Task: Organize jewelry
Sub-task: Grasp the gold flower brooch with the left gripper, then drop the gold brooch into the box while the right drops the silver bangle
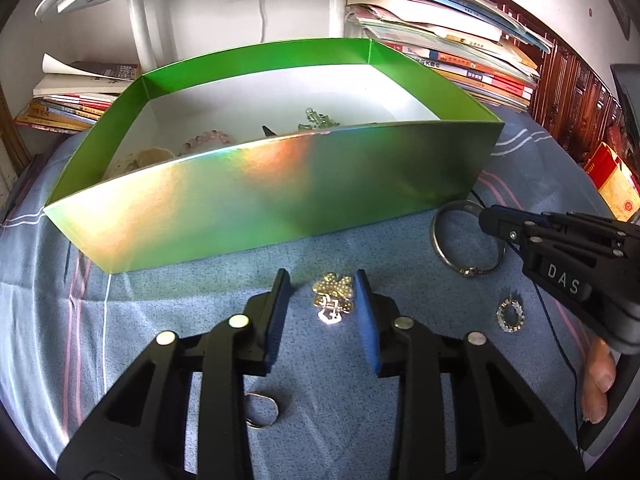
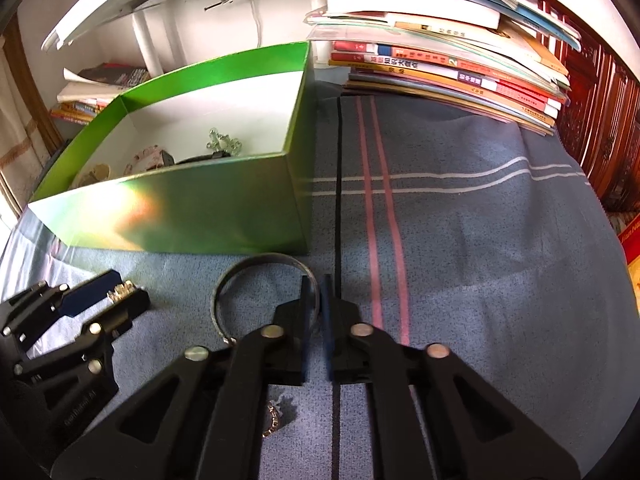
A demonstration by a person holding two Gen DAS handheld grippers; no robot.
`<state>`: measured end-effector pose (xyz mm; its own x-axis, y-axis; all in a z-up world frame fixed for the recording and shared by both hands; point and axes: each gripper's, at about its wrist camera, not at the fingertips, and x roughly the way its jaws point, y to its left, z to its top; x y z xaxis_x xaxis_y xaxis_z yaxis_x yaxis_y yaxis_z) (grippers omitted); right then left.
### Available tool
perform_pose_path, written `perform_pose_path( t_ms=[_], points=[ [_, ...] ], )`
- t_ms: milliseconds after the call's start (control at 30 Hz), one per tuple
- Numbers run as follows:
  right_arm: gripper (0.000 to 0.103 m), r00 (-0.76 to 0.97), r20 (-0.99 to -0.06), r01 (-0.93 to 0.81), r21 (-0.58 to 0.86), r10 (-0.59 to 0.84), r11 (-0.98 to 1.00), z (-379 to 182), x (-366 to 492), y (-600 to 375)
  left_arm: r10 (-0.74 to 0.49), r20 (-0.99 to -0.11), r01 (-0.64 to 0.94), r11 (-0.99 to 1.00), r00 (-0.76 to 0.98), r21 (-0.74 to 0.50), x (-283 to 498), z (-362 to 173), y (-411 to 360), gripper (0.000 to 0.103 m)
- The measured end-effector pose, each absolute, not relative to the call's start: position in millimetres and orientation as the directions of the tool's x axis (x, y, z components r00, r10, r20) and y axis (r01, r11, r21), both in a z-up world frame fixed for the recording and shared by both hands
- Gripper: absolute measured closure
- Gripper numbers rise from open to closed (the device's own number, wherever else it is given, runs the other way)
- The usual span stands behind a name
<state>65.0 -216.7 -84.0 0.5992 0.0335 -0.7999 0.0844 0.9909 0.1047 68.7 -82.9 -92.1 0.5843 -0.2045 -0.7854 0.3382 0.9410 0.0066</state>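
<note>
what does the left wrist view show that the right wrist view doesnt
Left wrist only: a silver ring under the left claw, and a person's fingers. Right wrist only: the cloth's black stripe. Both: the green box, the bangle pinched by the right claw, and the gold brooch.

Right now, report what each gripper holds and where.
Right gripper: shut on the metal bangle's band. Left gripper: open around the gold brooch, nothing held.

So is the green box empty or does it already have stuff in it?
Not empty. The green box is open-topped, and several pieces lie on its white floor, including a pink bead bracelet and a clear crystal piece.
</note>
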Motion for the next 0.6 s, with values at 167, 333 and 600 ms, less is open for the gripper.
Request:
perform_pose_path(
  t_ms=[167, 333, 600],
  points=[
    [0.098, 0.61, -0.791, 0.067, 0.122, 0.056, 0.99, -82.5, 63.4, -216.0, -0.177, -0.784, 0.305, 0.952, 0.595, 0.016, 70.0, -91.5, -77.3, 0.082],
    [0.098, 0.628, -0.777, 0.05, 0.101, 0.047, 0.994, -75.6, 60.8, -210.3, -0.111, -0.783, 0.246, 0.968, 0.612, 0.055, 70.0, -90.3, -68.9, 0.082],
    [0.098, 0.639, -0.763, 0.014, 0.14, 0.099, 0.99, -48.2, 55.6, -204.8, -0.063, -0.75, 0.195, 0.977, 0.659, 0.089, 60.1, -66.0, -53.0, 0.082]
  ],
)
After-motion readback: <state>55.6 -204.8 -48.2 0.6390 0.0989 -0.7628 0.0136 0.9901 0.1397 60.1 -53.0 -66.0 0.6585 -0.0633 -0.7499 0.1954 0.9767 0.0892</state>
